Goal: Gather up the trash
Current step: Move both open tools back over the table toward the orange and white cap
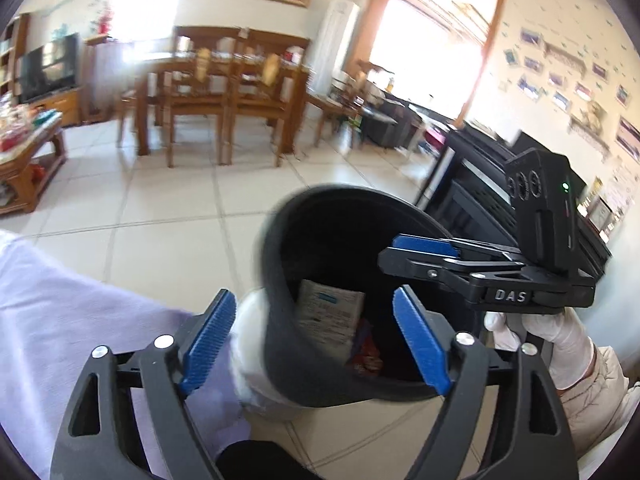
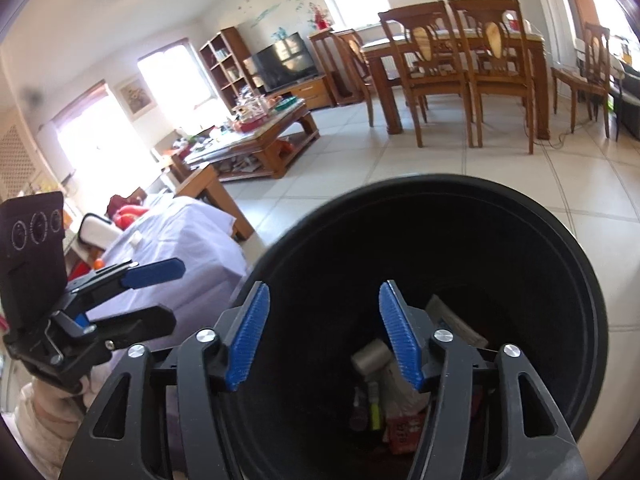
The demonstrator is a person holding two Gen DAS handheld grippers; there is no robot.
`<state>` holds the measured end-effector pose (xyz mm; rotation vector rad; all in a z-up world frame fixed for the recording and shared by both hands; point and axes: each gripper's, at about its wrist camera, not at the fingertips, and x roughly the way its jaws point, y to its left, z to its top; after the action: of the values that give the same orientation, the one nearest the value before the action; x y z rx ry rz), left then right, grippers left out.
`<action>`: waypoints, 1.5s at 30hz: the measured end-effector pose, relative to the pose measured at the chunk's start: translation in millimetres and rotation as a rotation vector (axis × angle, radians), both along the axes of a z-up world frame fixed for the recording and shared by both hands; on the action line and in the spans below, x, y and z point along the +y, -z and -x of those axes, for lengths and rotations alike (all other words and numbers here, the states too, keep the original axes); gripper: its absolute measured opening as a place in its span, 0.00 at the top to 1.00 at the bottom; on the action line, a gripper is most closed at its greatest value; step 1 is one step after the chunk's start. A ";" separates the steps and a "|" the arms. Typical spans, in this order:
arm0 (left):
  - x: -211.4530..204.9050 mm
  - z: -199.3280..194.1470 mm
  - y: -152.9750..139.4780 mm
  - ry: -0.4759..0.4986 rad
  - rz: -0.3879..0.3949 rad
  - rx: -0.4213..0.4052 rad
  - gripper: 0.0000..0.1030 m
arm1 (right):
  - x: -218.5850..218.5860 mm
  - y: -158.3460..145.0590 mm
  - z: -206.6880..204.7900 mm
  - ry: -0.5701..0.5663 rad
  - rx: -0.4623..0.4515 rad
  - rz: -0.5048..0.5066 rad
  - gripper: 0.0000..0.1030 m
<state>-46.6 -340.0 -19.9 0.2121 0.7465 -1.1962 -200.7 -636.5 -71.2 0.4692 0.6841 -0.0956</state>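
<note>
Left wrist view: the left gripper (image 1: pixel 316 332) hangs released, its blue pads straddling the near rim of a black trash bin (image 1: pixel 280 280) standing on the tiled floor (image 1: pixel 160 208); a printed paper packet (image 1: pixel 330 316) lies inside. The right gripper (image 1: pixel 424 256) hovers over the bin's right rim.

Right wrist view: the right gripper (image 2: pixel 324 336), jaws apart and empty, points straight down into the bin (image 2: pixel 560 264), where collected trash (image 2: pixel 396 396) lies directly below. The left gripper (image 2: pixel 160 292) is beside the bin's left rim.

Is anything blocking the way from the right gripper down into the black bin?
No, nothing visible blocks it. The right gripper is open and empty right above the black bin, whose mouth has no lid. Only trash lies inside, at the bottom.
</note>
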 end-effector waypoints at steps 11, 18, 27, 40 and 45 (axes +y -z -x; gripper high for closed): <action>119.4 -51.4 -26.3 -0.306 0.017 -0.090 0.05 | 109.3 -41.0 -97.1 -0.170 -0.043 0.043 0.22; 195.4 -81.3 -34.4 -0.473 0.004 -0.136 0.05 | 193.8 -54.9 -159.2 -0.299 -0.044 0.070 0.21; 291.2 -130.3 -33.3 -0.635 0.000 -0.126 0.05 | 291.9 -59.0 -233.1 -0.444 -0.038 0.097 0.21; 395.9 -201.9 -13.4 -0.819 -0.045 -0.044 0.05 | 359.9 -39.5 -327.1 -0.560 0.004 0.103 0.21; 414.4 -231.2 -0.8 -0.836 -0.084 -0.003 0.05 | 378.6 -31.8 -360.5 -0.585 0.027 0.113 0.21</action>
<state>184.7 74.4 -19.1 -0.0385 0.7699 -0.3713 159.8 -257.9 -39.3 0.1466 0.8142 0.4095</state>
